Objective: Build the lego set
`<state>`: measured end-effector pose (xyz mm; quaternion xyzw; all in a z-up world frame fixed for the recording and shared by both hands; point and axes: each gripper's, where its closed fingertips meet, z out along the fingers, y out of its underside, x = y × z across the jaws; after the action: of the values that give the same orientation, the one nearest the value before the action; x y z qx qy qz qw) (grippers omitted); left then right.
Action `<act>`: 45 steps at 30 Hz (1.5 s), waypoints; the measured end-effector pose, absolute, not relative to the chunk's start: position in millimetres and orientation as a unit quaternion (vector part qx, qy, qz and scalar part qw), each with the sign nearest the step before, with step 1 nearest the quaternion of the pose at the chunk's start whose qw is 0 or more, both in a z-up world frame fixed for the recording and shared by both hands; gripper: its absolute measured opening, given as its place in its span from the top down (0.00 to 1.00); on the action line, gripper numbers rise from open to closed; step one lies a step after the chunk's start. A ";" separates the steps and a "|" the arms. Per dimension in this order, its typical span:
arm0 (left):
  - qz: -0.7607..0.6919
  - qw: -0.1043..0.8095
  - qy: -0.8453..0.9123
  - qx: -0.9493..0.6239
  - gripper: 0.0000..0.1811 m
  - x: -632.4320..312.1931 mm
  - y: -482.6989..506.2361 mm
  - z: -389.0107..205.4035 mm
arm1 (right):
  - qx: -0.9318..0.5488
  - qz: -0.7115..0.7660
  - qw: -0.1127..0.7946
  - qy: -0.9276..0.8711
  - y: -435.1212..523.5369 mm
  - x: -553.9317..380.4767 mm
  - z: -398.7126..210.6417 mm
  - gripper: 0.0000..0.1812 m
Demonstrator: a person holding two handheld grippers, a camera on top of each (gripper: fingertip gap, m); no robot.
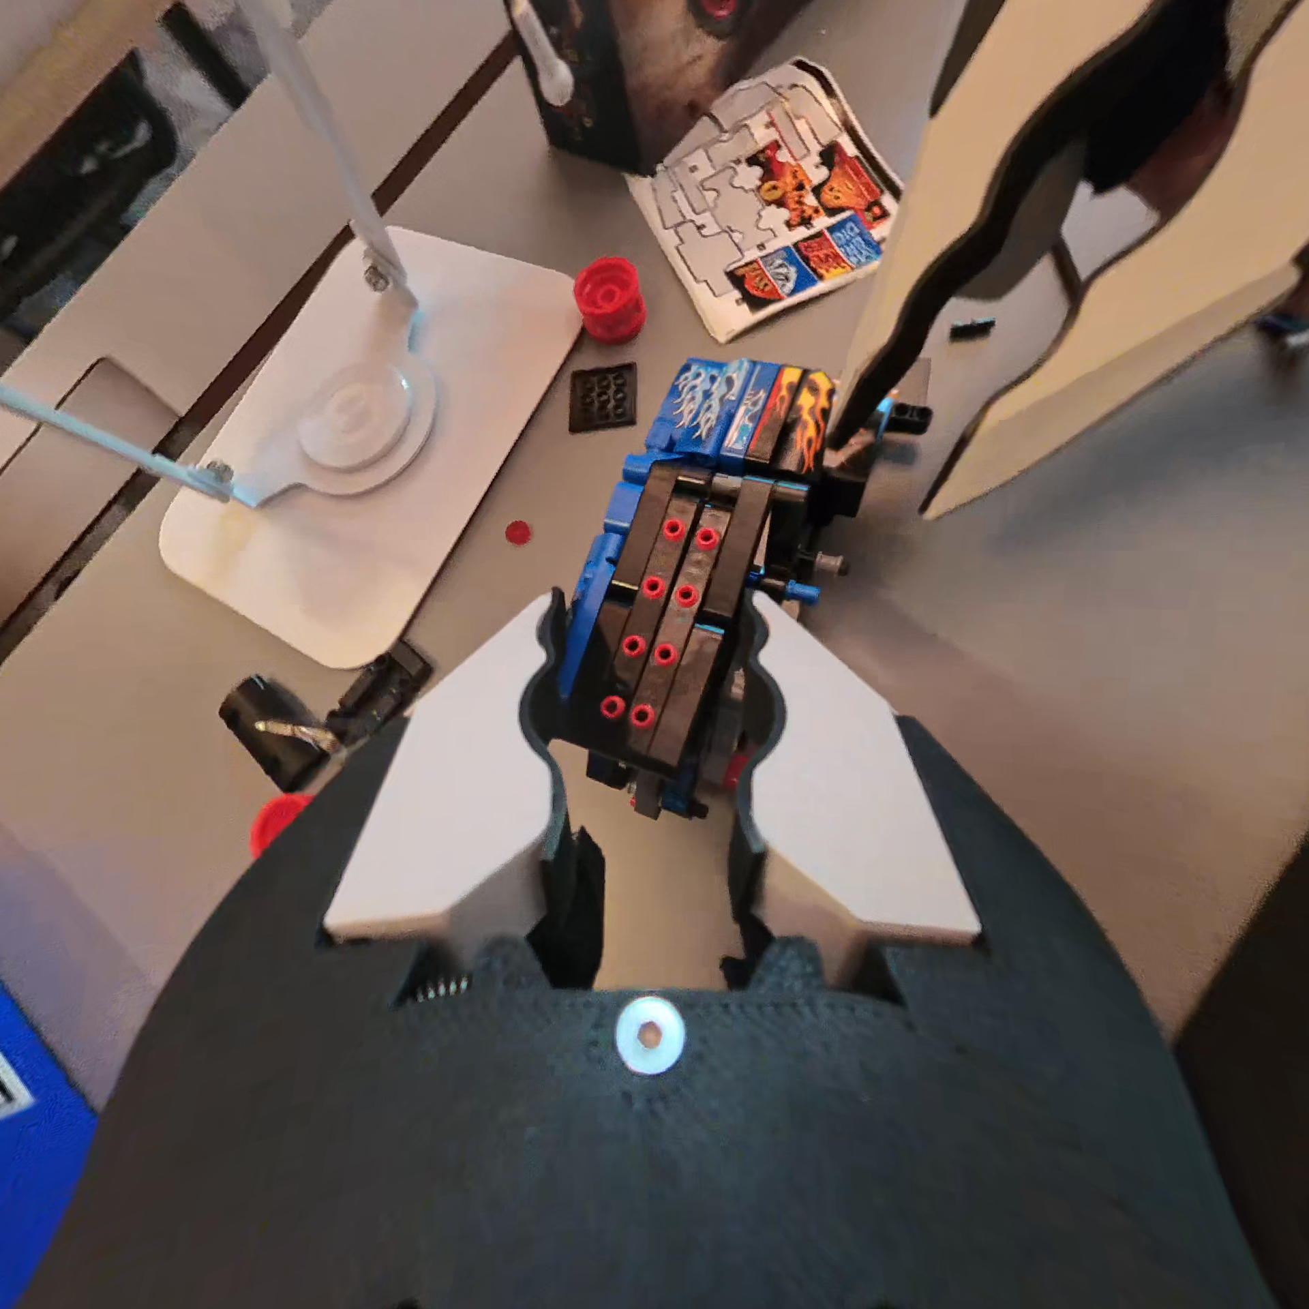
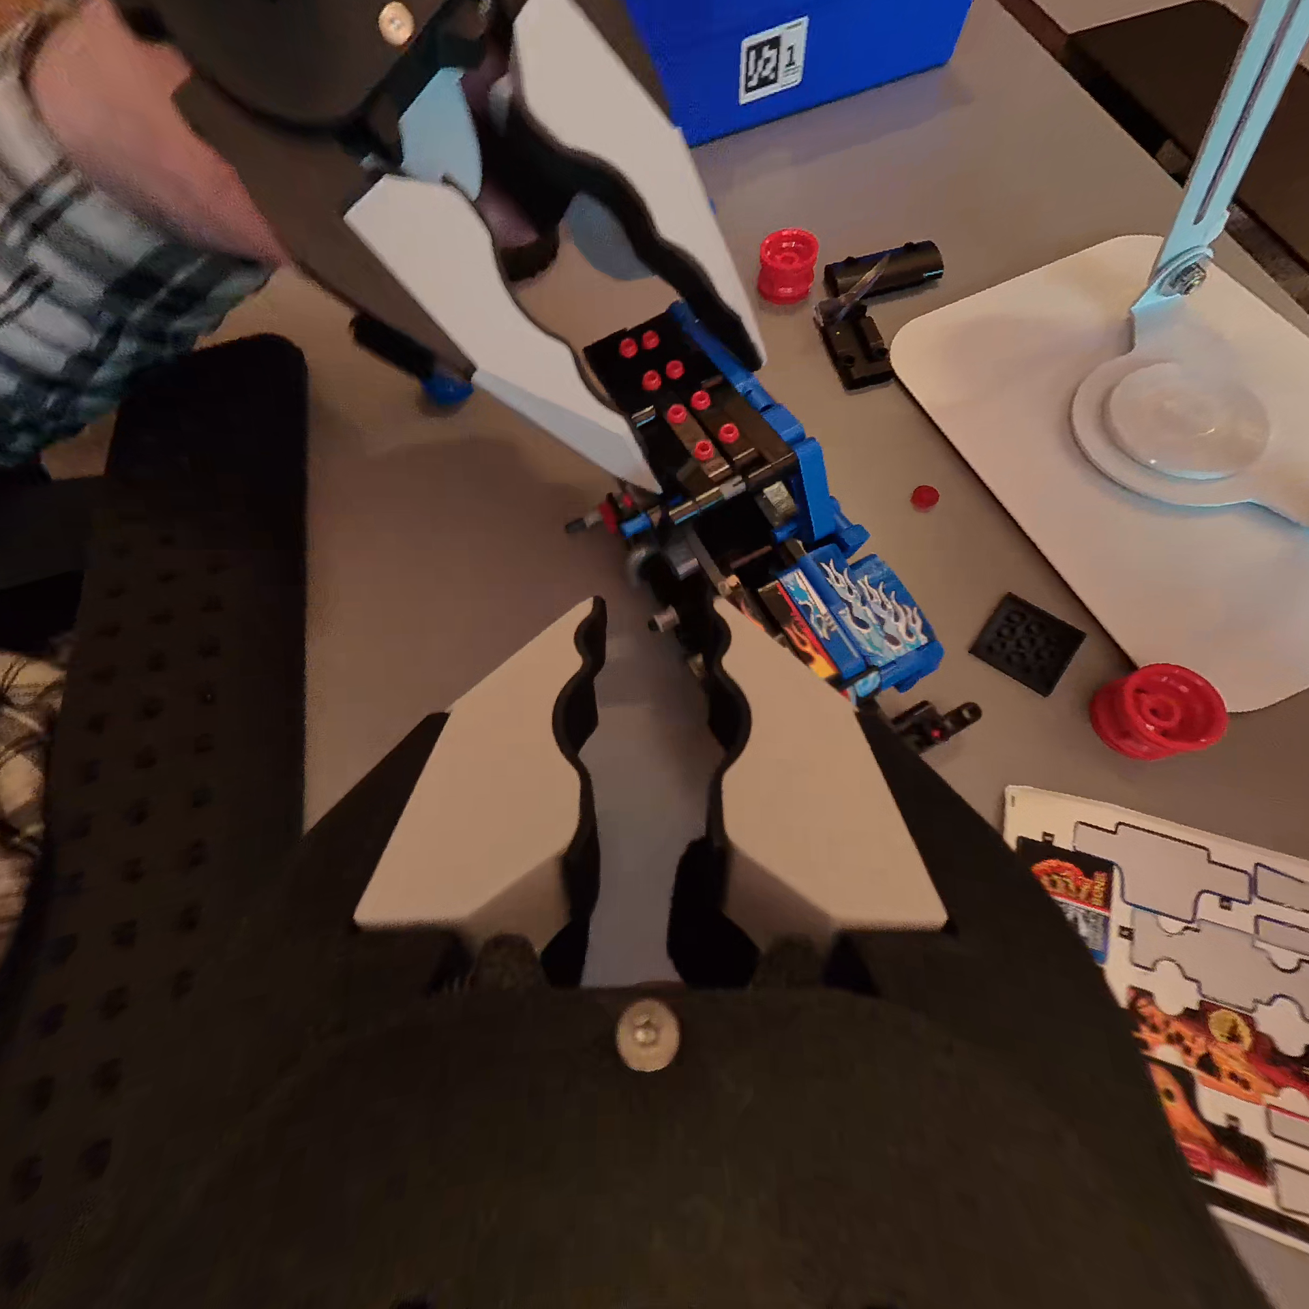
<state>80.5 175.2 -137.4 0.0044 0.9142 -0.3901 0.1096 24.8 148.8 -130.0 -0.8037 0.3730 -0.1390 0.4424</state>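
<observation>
From the left wrist view, the left tongs (image 1: pixel 655 698) squeeze the near end of the lego car (image 1: pixel 698 567), one white finger on each side, and seem to hold it up off the grey counter (image 1: pixel 1027 637) so it stays steady for work on the far end. The car is made of shiny black and blue bricks with small red rings on top and flame stickers at the far end. The right tongs (image 1: pixel 843 443) come in from the far right and touch that far end. Nearby on the counter lie a red wheel (image 1: pixel 608 299), a flat black plate (image 1: pixel 602 397), a tiny red stud (image 1: pixel 518 533) and a paper sticker sheet (image 1: pixel 772 205), probably kept close for later steps. A smooth white lamp base (image 1: pixel 340 453) sits at the left. From the right wrist view, the right tongs (image 2: pixel 655 634) are open a little, their wavy black insides beside the car's dark frame, and I cannot tell if they pinch anything. The left tongs (image 2: pixel 698 397) hold the far end of the lego car (image 2: pixel 751 496). A blue box (image 2: pixel 793 64) stands far off.
</observation>
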 end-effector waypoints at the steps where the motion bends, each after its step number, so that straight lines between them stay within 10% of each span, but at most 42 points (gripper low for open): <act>1: -0.394 0.112 0.912 -0.010 0.74 77.2 175.1 -136.9 | -0.797 -0.140 0.448 0.380 151.1 25.7 -130.4 0.86; 26: -0.404 0.133 0.905 0.013 0.77 70.7 147.2 -133.9 | -0.722 -0.216 0.465 0.464 146.1 50.5 -138.6 0.96; 45: -0.414 0.136 0.900 -0.002 0.78 73.6 144.8 -133.3 | -0.819 -0.449 0.180 0.308 129.0 52.9 -134.8 0.96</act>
<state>73.6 144.8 -133.3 -0.0020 0.9000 -0.4140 0.1362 52.9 129.0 -134.8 -0.8194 0.3076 -0.4488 0.1804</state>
